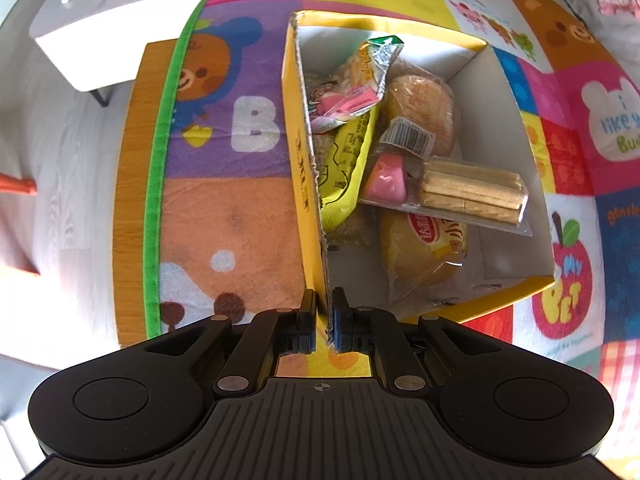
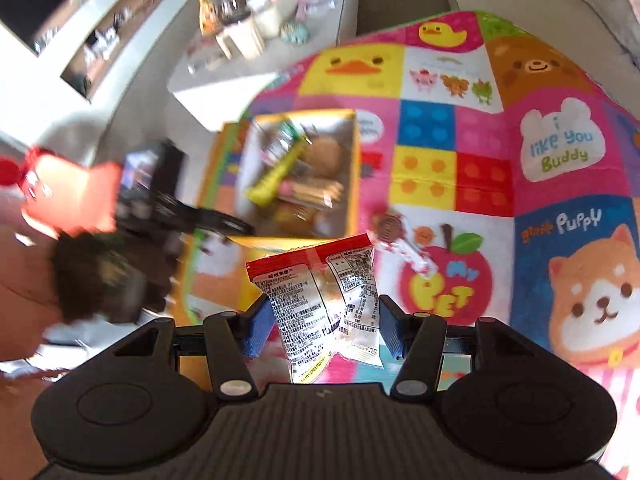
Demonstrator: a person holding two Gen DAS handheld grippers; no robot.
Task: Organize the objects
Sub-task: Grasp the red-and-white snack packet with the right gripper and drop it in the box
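A yellow cardboard box (image 1: 508,136) stands on a colourful play mat and holds several snack packets, among them a wafer pack (image 1: 472,192) and a round bun (image 1: 424,108). My left gripper (image 1: 323,316) is shut on the box's near left wall. The box also shows in the right wrist view (image 2: 352,168), further off and blurred. My right gripper (image 2: 324,328) holds a red and clear snack packet (image 2: 320,296) between its blue pads (image 2: 256,326), raised above the mat, near the box's front corner. A wrapped lollipop (image 2: 400,236) lies on the mat beside the box.
The play mat (image 1: 224,216) covers a wooden table whose left edge (image 1: 128,208) shows. A white low table (image 2: 256,64) with clutter stands beyond. The left arm with its orange sleeve (image 2: 72,196) shows blurred at the left in the right wrist view.
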